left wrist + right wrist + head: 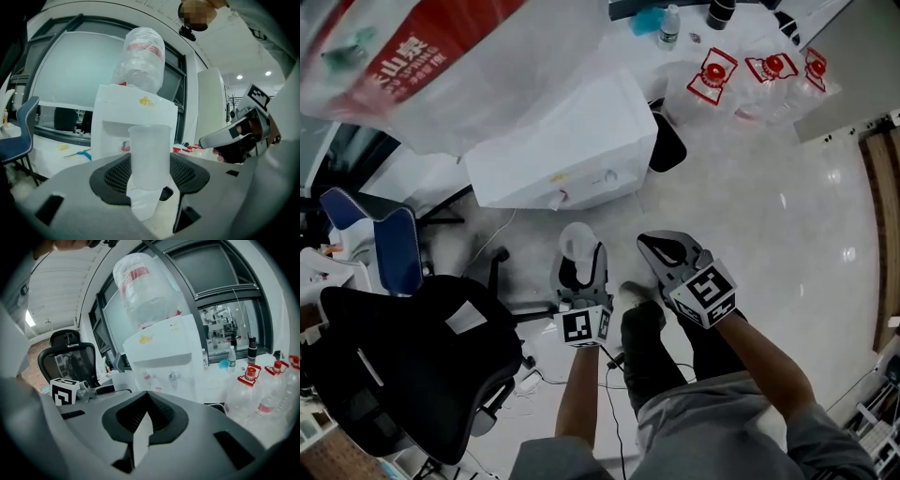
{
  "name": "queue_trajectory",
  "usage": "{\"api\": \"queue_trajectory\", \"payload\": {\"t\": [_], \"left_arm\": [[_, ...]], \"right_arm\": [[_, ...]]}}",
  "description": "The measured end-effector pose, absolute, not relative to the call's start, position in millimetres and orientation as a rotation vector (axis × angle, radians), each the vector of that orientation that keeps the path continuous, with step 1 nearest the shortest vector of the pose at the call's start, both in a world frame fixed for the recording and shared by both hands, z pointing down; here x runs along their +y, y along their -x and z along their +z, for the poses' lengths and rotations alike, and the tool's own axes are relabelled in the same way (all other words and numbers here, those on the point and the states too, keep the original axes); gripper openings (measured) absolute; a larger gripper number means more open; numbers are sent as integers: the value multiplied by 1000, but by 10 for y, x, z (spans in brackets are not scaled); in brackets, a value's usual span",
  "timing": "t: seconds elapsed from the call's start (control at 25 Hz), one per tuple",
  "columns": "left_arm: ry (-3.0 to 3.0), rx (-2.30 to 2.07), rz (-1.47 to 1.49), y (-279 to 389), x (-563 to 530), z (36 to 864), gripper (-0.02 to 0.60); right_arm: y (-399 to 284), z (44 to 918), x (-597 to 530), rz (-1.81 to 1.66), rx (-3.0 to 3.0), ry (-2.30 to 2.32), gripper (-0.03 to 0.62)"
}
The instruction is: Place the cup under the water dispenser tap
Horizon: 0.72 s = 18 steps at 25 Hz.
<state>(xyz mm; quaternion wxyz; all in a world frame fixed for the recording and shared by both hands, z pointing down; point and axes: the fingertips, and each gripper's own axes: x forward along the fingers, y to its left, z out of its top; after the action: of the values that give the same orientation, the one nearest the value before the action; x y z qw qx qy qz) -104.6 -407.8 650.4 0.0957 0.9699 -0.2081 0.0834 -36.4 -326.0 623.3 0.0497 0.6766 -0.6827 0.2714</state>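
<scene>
**Hand-held left gripper (581,272) clamps the cup (150,157)**

Its jaws press on both sides of the translucent cup and hold it upright at the lower centre of the left gripper view. Just to the right in the head view, the right gripper (661,248) has its jaws together, and nothing is between them. Behind the cup stands the white water dispenser (117,112); the cup is close to its front but apart from it. A red tap (146,376) shows in its recess, seemingly above the cup's rim. On top sits a large bottle (140,58). Empty bottles (712,75) lie at the upper right.
</scene>
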Motion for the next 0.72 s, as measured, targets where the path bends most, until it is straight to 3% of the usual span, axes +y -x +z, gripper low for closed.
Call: {"api": "queue_trajectory", "payload": {"t": [0.72], "left_arm": [[-2985,-779,158,861,-4542,7882,250]], "right_arm": [[254,7121,-3292,766,-2067,-2094,11]]}}
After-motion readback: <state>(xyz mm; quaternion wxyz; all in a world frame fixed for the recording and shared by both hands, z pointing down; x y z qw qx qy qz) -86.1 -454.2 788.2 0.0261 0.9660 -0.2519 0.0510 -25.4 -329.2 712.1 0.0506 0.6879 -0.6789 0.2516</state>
